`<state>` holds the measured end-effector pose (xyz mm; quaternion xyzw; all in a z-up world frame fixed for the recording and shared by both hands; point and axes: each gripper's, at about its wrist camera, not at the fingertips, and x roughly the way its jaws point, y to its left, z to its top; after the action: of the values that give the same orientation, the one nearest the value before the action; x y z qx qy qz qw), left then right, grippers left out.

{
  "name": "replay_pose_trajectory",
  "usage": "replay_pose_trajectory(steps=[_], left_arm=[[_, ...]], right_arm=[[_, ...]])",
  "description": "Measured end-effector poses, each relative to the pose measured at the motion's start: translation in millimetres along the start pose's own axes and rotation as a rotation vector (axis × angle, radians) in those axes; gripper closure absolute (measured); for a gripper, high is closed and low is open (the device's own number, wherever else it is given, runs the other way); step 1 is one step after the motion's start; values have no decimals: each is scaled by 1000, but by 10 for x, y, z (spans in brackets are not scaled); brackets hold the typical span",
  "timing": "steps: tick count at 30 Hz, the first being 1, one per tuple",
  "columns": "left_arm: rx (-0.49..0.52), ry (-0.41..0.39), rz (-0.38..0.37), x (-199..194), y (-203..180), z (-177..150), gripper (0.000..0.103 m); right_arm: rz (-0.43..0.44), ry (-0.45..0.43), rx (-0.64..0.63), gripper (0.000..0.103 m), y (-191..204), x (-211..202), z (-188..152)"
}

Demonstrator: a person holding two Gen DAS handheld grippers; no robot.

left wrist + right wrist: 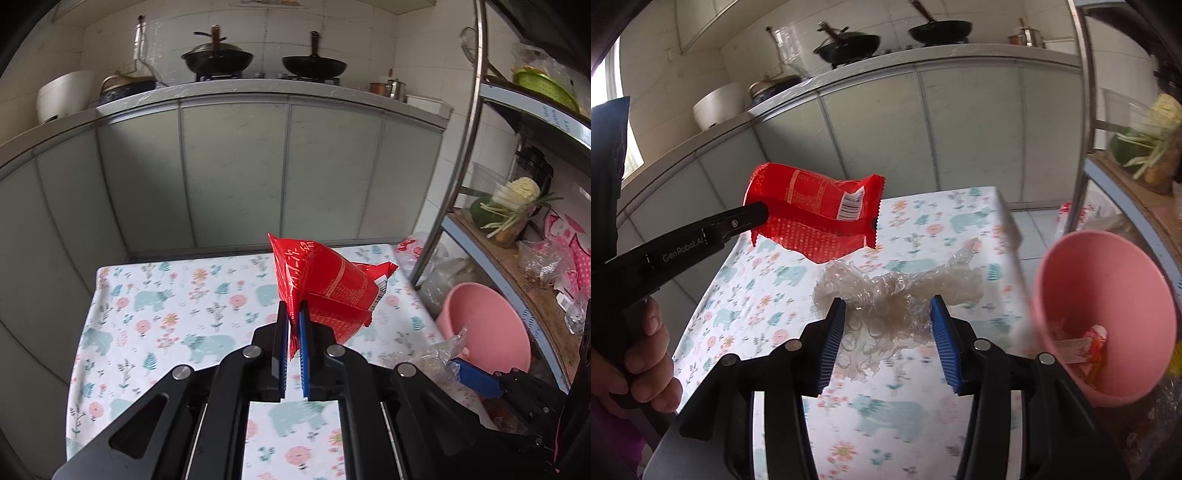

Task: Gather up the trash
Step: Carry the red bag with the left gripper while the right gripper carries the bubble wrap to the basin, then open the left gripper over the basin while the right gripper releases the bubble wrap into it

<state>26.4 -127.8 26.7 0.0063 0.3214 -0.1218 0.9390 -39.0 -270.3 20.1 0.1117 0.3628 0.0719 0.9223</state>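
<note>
"GenRobot.AI" stands in white on the black left gripper [764,212] arm at mid-left of the right wrist view; the red wrapper's [812,210] print is unreadable.

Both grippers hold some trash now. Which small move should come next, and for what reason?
Probably carry the right gripper, shut on the clear crumpled plastic, sideways over the pink bucket beside the table and release. The bucket is close on that side and already holds wrappers. The left gripper, pinching the red wrapper, can follow.

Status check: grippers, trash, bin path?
Left gripper shut on red wrapper. Right gripper shut on clear plastic wad. Pink bin right, path clear.
</note>
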Motion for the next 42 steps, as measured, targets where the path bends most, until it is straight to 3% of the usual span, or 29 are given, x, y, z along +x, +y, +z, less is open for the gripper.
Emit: replay_pose_trajectory(steps=[15,22,30,37,42], left_arm=[[131,-18,-184,258,-1094,182,99],[180,21,-283,518,-1619,195,99],[242,96,-287,990,-2072,34,98],[276,178,-304,1276,-2201,-175,98],[288,182,-332,1283,-2243,-198,91]], right_arm=[[-208,-68,123,55,-1060,-337,43],[-298,-61,199,55,-1604,-335,13],[-323,18,208,55,-1820,-66,-135],[-321,57,217,53,-1939,42,-205],[-323,79,215,51,-1950,78,-225]])
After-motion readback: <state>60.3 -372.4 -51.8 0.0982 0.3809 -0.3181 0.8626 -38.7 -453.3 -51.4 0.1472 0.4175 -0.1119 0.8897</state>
